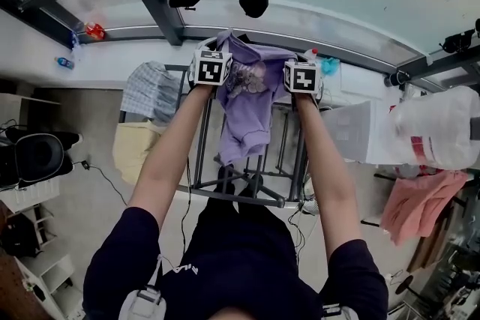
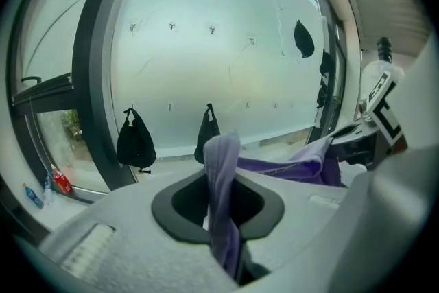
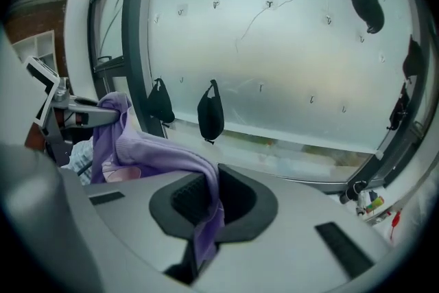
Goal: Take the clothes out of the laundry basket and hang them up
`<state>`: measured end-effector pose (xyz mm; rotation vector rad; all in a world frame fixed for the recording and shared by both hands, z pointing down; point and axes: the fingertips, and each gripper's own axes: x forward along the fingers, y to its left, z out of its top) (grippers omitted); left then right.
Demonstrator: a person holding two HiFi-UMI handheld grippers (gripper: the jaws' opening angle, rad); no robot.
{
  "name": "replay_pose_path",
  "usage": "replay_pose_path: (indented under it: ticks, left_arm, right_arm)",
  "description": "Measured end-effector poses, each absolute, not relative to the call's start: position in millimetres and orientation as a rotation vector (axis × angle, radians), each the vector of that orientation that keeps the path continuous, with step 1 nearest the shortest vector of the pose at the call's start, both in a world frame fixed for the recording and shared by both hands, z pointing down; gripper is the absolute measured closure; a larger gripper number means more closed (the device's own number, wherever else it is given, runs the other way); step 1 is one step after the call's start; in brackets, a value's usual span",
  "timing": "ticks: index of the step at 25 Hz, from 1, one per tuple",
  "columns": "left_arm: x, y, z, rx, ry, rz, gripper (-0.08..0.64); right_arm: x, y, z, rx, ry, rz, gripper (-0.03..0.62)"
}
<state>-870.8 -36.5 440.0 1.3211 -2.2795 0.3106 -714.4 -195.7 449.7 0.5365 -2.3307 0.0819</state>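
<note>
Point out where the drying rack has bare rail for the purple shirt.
Bare rails lie mid drying rack, between the checked cloth on its left and the white item on its right; the purple shirt, shut in the left gripper and right gripper, hangs above them. The left side is crowded: a yellow cloth hangs below the checked one.

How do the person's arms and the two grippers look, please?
The left gripper and right gripper have light grey bodies with a black collar round the jaws. Each carries a cube with black-and-white square markers. The person wears a dark short-sleeved top.
</note>
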Motion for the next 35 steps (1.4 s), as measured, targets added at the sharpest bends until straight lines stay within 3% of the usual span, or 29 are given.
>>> replay_pose_path:
  ticks: [5, 6, 9, 13, 17, 35]
  left_arm:
    - [-887.2, -57.5, 450.1, 1.302, -2.248, 0.328, 0.526]
    - [-888.6, -60.4, 454.8, 1.303, -2.240, 0.343, 0.505]
    - [-888.7, -62.3, 465.8, 1.312, -2.206, 0.343, 0.298]
    - [-881.0, -59.7, 467.7, 1.359, -2.174, 0.286, 0.254]
    - [-871.0, -54.4, 475.6, 1.360, -2.147, 0.283, 0.249]
    - [-799.3, -32.1, 411.9, 1.444, -2.271, 0.189, 0.249]
  right_arm:
    - [-728.0, -215.6, 458.0, 0.570, -2.284, 0.036, 0.566]
    - [-729.3, -217.7, 461.6, 0.561, -2.283, 0.029, 0.512]
    - [-732.3, -217.4, 467.9, 0.512, -2.326, 0.101, 0.375]
    - [-740.2, -196.0, 472.7, 0.330, -2.381, 0.239, 0.243]
    - [-732.4, -191.9, 474.5, 0.297, -2.349, 0.274, 0.215]
    - [-665.4, -173.8, 413.0, 0.485, -2.525, 0.397, 0.213]
